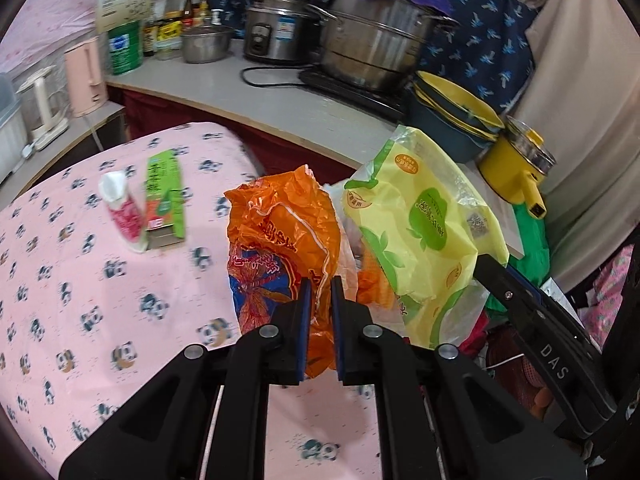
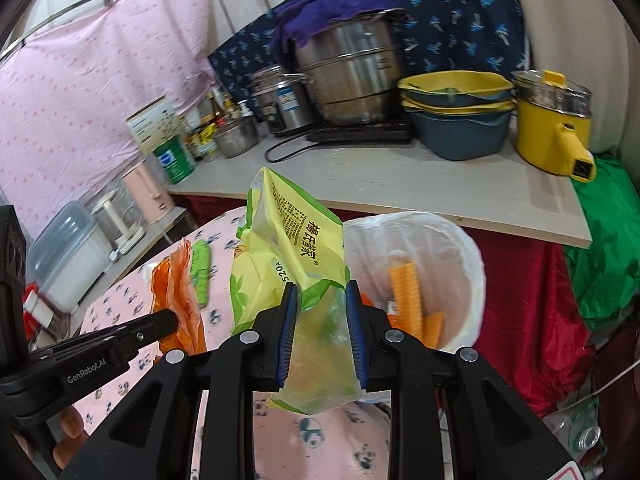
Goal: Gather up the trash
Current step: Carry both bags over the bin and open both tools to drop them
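Wrappers fill both of your grippers. Your left gripper (image 1: pixel 320 284) is clamped on the orange wrapper (image 1: pixel 280 236), which stands up tall between the pads with its long side running up and away from you. Your right gripper (image 2: pixel 322 296) squeezes the yellow-green bag (image 2: pixel 288 256) near its clear bottom end, and that bag also points up, with its open top tipped toward the far counter (image 2: pixel 400 188).

Both pieces hang above the near table with the pink panda cloth (image 1: pixel 80 300). On the far left of that cloth lie a green carton (image 1: pixel 164 196) and a small pink and white packet (image 1: pixel 120 208), side by side and blurry, so you may not read them well.

Just past the bag sits the bin with the white liner (image 2: pixel 460 248), right of the table and in front of the counter edge. Orange ridged pieces (image 2: pixel 408 292) already lie inside it. Its mouth is open.

On the counter stand a big steel pot (image 2: pixel 352 80), stacked yellow and blue bowls (image 2: pixel 456 120) and a yellow pot (image 2: pixel 548 140), all well behind the bin.
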A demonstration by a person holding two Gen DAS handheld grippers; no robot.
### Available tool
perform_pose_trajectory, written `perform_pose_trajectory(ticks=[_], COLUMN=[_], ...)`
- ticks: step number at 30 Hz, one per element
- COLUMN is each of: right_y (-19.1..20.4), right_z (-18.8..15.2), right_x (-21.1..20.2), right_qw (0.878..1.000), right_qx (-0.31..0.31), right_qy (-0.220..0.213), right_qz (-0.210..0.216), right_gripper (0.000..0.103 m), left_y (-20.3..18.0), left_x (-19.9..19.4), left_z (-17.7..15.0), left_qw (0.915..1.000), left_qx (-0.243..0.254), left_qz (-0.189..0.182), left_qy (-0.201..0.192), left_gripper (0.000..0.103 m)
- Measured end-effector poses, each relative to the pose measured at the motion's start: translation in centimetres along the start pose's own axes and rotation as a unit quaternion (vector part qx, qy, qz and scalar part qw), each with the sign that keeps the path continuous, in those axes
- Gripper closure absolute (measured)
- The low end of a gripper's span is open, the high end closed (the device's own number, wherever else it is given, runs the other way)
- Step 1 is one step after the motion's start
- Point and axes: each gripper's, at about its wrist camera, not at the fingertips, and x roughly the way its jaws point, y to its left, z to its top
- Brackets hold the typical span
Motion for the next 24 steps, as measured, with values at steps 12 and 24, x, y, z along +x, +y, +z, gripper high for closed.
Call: perform_pose_trajectory(ticks=[12, 24], right_y=[-6.1, -7.4], right_z=[0.4, 0.9], right_x=[0.9, 4.0], right_qw=[0.997, 0.996], right_qx=[0.048, 0.055], right_qy=[-0.001, 0.019], right_qz=[-0.054, -0.070], right_gripper=[0.080, 0.075], left_y=[-5.3, -5.5], left_x=[5.1, 9.2], left_z=[2.3, 3.7], left_qw=[0.9976, 0.9967], left_qx=[0.030, -0.001], left_qz=[-0.059, -0.073], left_qy=[0.018, 0.036], left_gripper=[0.093, 0.066])
